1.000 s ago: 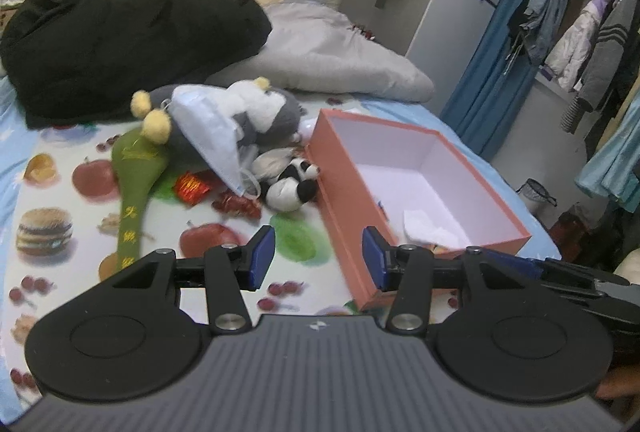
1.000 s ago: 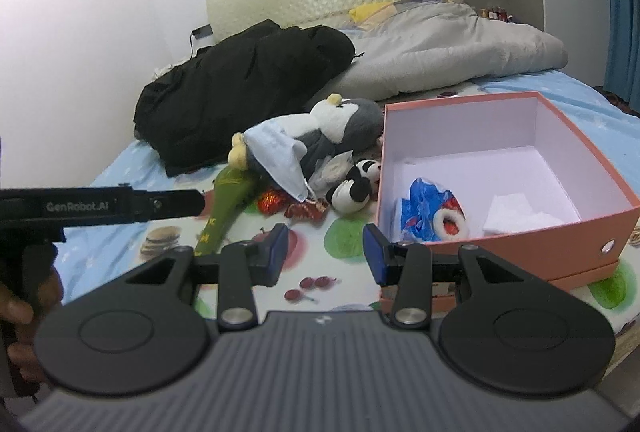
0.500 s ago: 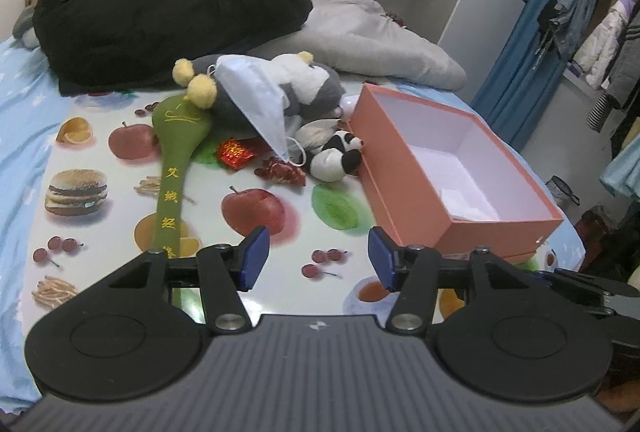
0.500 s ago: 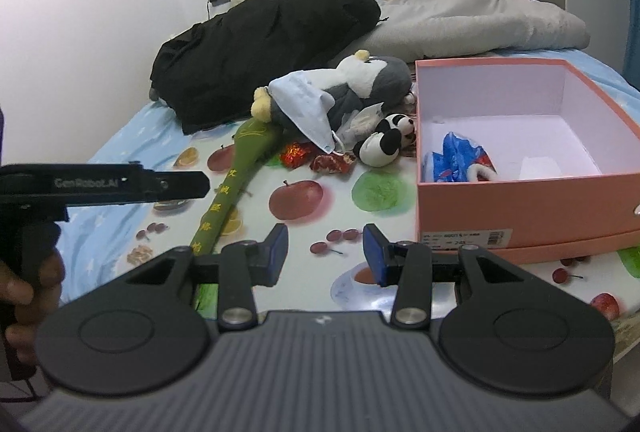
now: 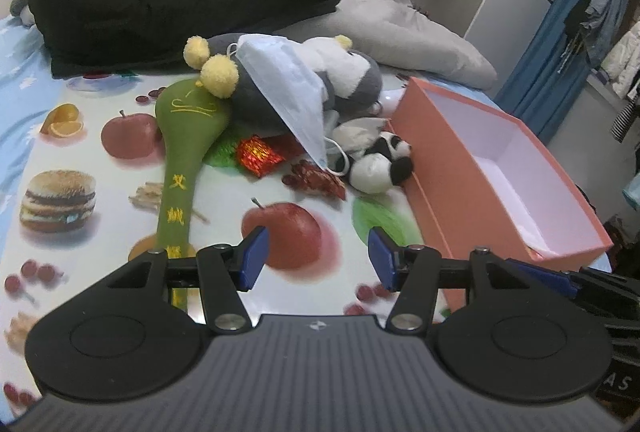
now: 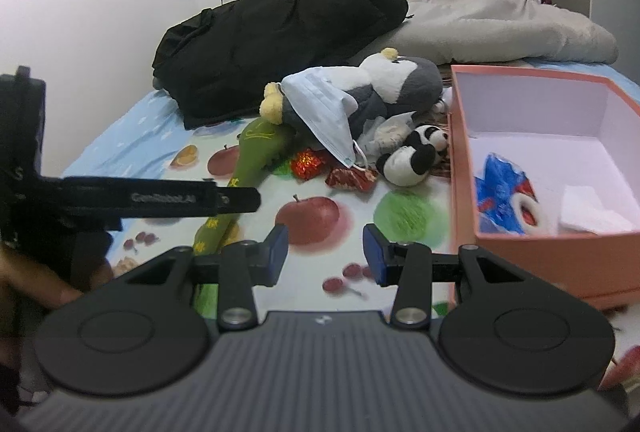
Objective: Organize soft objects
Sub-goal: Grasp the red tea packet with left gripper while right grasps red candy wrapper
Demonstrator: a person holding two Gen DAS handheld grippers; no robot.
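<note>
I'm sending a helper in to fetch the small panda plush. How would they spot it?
Find the open pink box on the fruit-print sheet. Against its outer left wall, below the grey plush wearing a face mask, lies the small panda plush, the only black-and-white toy.

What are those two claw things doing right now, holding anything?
Left gripper: open, fingers apart, holding nothing.
Right gripper: open, fingers apart, holding nothing.
</note>
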